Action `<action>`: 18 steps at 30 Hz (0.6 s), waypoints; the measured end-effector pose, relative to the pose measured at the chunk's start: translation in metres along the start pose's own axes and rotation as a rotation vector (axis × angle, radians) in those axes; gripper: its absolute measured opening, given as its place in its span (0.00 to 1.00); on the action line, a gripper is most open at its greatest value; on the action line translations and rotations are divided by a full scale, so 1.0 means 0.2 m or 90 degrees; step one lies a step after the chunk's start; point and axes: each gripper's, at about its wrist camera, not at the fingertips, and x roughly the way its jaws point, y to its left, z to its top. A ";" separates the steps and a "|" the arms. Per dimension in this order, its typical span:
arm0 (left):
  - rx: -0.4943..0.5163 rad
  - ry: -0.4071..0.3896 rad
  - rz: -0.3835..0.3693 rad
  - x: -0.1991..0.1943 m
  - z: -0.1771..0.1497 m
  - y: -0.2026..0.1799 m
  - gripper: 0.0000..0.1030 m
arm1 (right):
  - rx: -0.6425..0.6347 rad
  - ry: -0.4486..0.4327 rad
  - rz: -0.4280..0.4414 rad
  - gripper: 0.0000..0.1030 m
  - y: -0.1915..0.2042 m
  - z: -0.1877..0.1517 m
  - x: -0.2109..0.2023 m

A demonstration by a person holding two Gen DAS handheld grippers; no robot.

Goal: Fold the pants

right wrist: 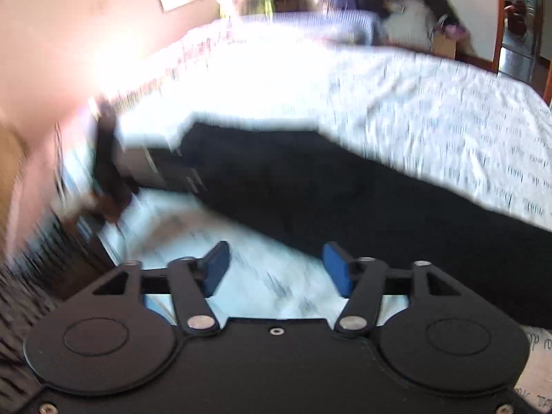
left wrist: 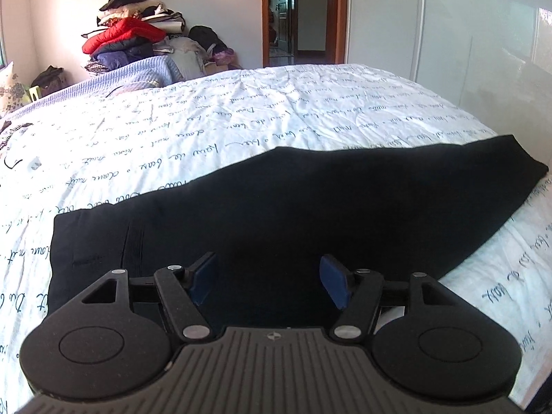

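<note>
Black pants (left wrist: 276,207) lie flat across a white bedspread with handwriting print (left wrist: 241,114), running from the near left toward the far right. My left gripper (left wrist: 269,281) hovers over their near edge, open, its blue pads (left wrist: 203,277) apart with only dark cloth below them. In the blurred right wrist view the same black pants (right wrist: 345,189) stretch from centre left to the right edge. My right gripper (right wrist: 274,270) is open above bare bedspread just beside the cloth, with nothing between its blue pads (right wrist: 339,270).
A pile of clothes with a red jacket (left wrist: 124,34) stands past the bed's far left corner, beside a folded lilac blanket (left wrist: 138,72). A doorway (left wrist: 296,13) and white wardrobe doors (left wrist: 448,34) lie behind the bed. Dark furniture (right wrist: 114,158) stands left of the bed.
</note>
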 end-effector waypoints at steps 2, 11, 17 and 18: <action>-0.015 -0.001 0.020 0.05 0.04 0.01 0.71 | 0.003 -0.089 0.015 0.80 0.02 0.10 -0.09; 0.008 0.055 0.084 0.11 -0.10 0.06 0.76 | -0.156 -0.055 -0.084 0.63 -0.04 0.20 0.86; -0.004 0.035 0.094 0.03 -0.04 0.09 0.76 | -0.143 0.018 -0.044 0.44 -0.10 0.26 1.36; -0.004 0.026 0.094 0.03 -0.01 0.08 0.76 | -0.146 0.019 -0.033 0.44 -0.10 0.28 1.38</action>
